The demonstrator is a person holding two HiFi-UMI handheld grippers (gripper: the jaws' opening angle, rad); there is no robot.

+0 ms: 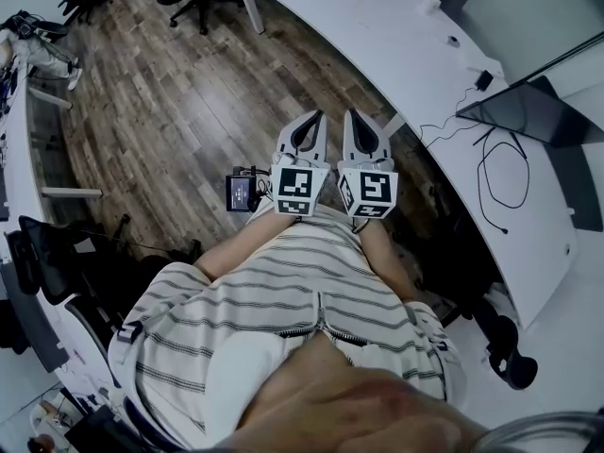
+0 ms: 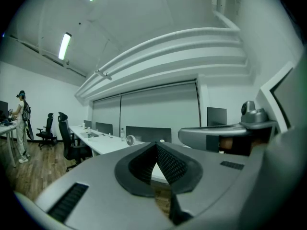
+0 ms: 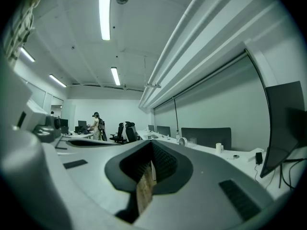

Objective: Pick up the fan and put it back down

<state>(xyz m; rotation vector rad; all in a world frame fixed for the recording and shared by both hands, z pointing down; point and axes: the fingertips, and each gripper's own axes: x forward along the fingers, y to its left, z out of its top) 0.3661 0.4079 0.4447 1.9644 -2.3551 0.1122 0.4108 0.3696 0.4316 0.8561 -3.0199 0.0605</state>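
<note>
The fan (image 2: 130,139) is a small white round one standing far off on the long white desk (image 2: 103,145); the right gripper view also shows the fan (image 3: 182,141), small and distant, on the desk (image 3: 225,157). Both grippers are held side by side in front of the person's striped shirt, above the wooden floor and well short of the fan. My left gripper (image 1: 316,117) (image 2: 157,143) is shut with nothing in it. My right gripper (image 1: 355,117) (image 3: 152,143) has its jaws together at the tips and holds nothing.
The curved white desk (image 1: 415,55) runs along the right, with a dark monitor (image 1: 528,111), black cables (image 1: 500,168) and a white cup (image 1: 431,1) on it. Office chairs (image 2: 67,138) stand by the desks. A person (image 3: 96,123) stands at the room's far end.
</note>
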